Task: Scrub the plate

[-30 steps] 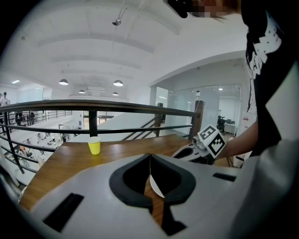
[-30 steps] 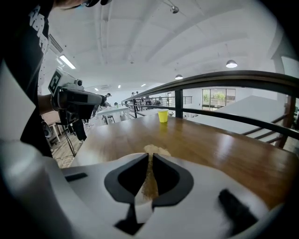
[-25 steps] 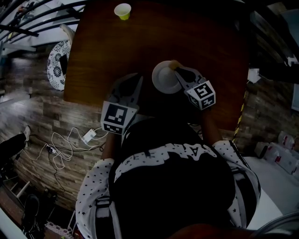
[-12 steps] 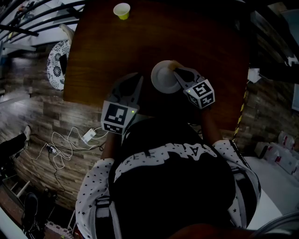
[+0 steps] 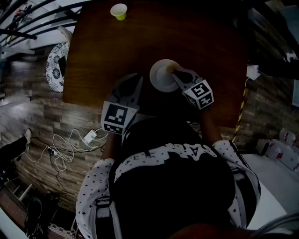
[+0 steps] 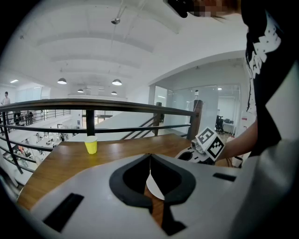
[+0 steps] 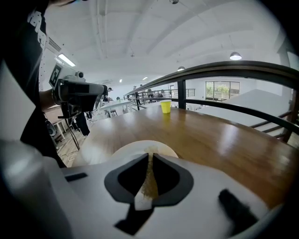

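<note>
The right gripper (image 7: 149,161) has its jaws pinched on a scrub pad (image 7: 148,186) over the plate (image 5: 161,77); the left gripper (image 6: 149,158) has its jaws closed, empty. The plate sits on the worktop (image 5: 187,37).

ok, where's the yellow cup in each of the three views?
Head view: yellow cup at the top edge, left of centre, on the far end of the table.
Left gripper view: cup left of centre, on the tabletop.
Right gripper view: cup small, just above centre, far down the table.
Shared landmark: the white plate, nearer the person than the cup in all three.
</note>
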Tool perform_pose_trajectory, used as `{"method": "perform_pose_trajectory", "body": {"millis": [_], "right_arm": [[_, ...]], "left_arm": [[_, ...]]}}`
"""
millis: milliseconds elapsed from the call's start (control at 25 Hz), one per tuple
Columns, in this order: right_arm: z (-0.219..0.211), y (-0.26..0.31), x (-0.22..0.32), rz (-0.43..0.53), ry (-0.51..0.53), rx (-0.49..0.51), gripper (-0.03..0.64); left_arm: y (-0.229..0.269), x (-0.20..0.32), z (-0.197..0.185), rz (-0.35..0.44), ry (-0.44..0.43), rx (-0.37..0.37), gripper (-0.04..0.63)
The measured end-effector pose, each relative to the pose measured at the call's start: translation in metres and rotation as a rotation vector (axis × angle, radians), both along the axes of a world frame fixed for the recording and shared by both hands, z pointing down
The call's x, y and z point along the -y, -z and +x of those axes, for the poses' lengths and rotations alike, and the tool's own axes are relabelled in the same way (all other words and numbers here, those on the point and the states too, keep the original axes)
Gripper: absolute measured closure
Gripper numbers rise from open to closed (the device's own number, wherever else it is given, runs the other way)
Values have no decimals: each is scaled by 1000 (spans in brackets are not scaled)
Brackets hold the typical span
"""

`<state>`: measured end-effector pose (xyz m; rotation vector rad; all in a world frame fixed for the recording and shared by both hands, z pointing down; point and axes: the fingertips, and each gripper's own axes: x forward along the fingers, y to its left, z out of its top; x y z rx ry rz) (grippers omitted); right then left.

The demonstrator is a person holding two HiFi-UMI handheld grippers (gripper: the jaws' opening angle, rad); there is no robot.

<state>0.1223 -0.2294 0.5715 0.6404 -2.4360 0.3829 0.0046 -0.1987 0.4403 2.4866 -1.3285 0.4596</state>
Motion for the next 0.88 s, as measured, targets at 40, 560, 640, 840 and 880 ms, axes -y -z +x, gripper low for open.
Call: {"method": "perform_pose_trajectory", "body": {"millis": [40, 560, 640, 840, 880], "right_arm": [[0, 1, 0, 5, -3, 0, 574], [2, -4, -19, -17, -6, -4, 574], [3, -3, -21, -17, -10, -4, 574], [3, -3, -24, -20, -20, -5, 574], [3, -3, -25, -22, -23, -4, 574]], "left_arm": [[0, 0, 1, 1, -3, 0, 581], [3, -2, 3, -7, -25, -29, 581], [2, -3, 3, -12, -26, -28, 581], [1, -2, 7, -15, -44, -31, 581], [1, -2, 7, -14, -48, -32, 581]]}}
